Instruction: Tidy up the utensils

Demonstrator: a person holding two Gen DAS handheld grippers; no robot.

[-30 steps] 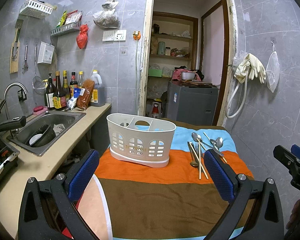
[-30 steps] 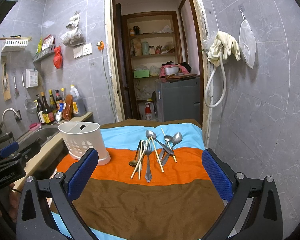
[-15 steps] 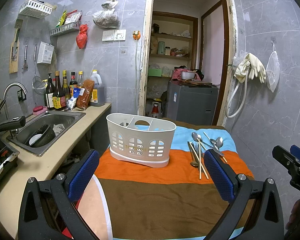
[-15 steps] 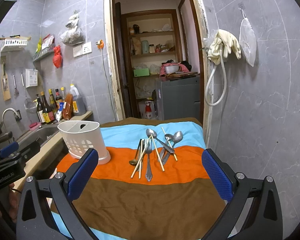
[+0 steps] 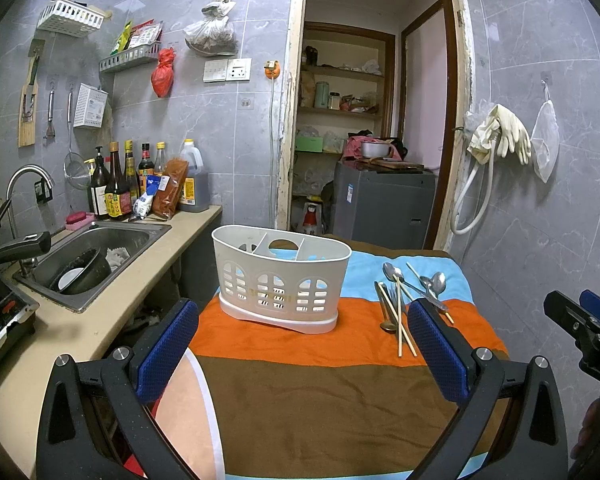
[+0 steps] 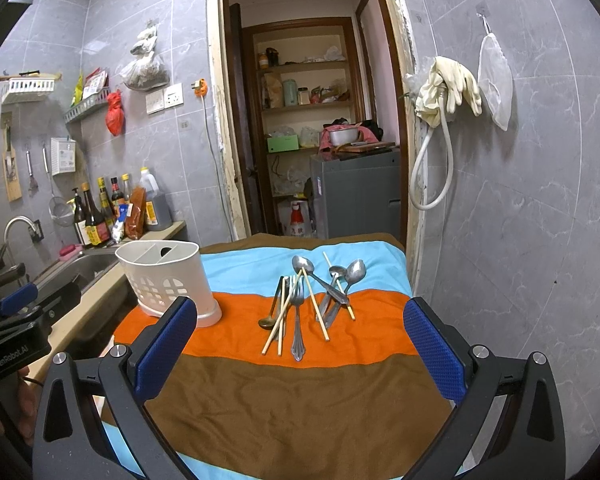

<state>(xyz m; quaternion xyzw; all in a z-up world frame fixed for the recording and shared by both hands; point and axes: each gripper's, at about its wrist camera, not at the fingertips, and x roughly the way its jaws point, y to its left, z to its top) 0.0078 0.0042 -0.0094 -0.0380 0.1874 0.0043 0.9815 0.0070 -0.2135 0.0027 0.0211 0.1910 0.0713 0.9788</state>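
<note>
1. Waiting at the very start: nothing has gone into the white utensil caddy [image 5: 281, 280] as far as its open top shows, so the whole sorting job is left
2. Both hand-held grippers are empty; the left hand-held gripper [image 5: 304, 350] has its blue pads spread wide, facing the caddy, and the right hand-held gripper [image 6: 300, 350] is spread just as wide, facing the pile of cutlery
3. The caddy stands upright on the orange band of the striped cloth [image 6: 300, 412] that covers the counter, towards the sink [image 5: 100, 252] side; its top is split into three compartments
4. The utensils lie loose in a crossed heap well right of the caddy: spoons [image 6: 356, 272] at the far end on the blue band, a fork [image 6: 297, 320] pointing away from the camera, and pale chopsticks [image 6: 282, 322] laid slantwise over and under the metal pieces
5. Judging from this, the next move is a first pick from the heap, and the overlapping chopsticks look likely to drag a neighbour along
</note>
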